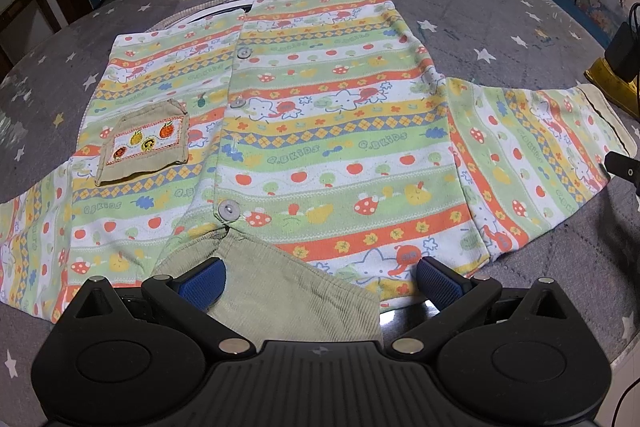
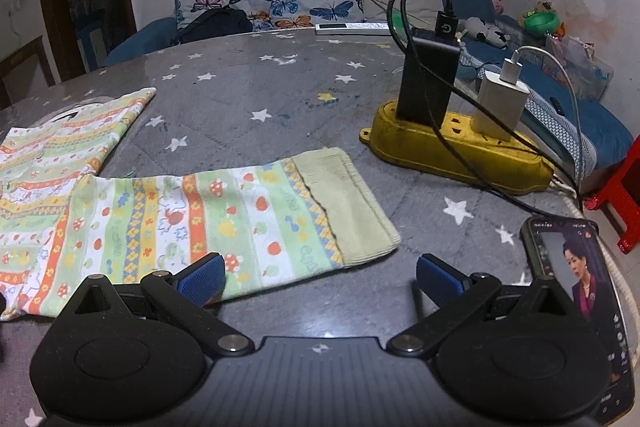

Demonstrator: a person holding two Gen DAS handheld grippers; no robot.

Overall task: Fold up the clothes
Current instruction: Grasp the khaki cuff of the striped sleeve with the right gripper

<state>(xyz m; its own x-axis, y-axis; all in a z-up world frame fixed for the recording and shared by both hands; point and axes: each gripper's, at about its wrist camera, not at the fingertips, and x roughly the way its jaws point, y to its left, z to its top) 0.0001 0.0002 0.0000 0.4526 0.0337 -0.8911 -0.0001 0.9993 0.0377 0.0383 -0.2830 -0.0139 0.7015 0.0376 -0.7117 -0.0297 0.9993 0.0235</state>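
Note:
A child's striped, fruit-printed cardigan [image 1: 320,131] lies flat and buttoned on the grey star-patterned table [image 1: 460,3], collar towards me. My left gripper [image 1: 320,281] is open, its blue pads on either side of the beige corduroy collar [image 1: 288,291] at the near edge. The cardigan's sleeve [image 2: 224,219] with a beige cuff [image 2: 352,203] stretches out in the right wrist view. My right gripper [image 2: 320,277] is open and empty, its left pad [image 2: 204,277] over the sleeve's near edge.
A yellow power strip [image 2: 456,151] with two chargers and cables stands right of the sleeve. A phone [image 2: 576,291] playing a video lies at the near right. A white remote [image 2: 352,27] lies at the table's far edge. A sofa with butterfly cushions [image 2: 280,3] is behind.

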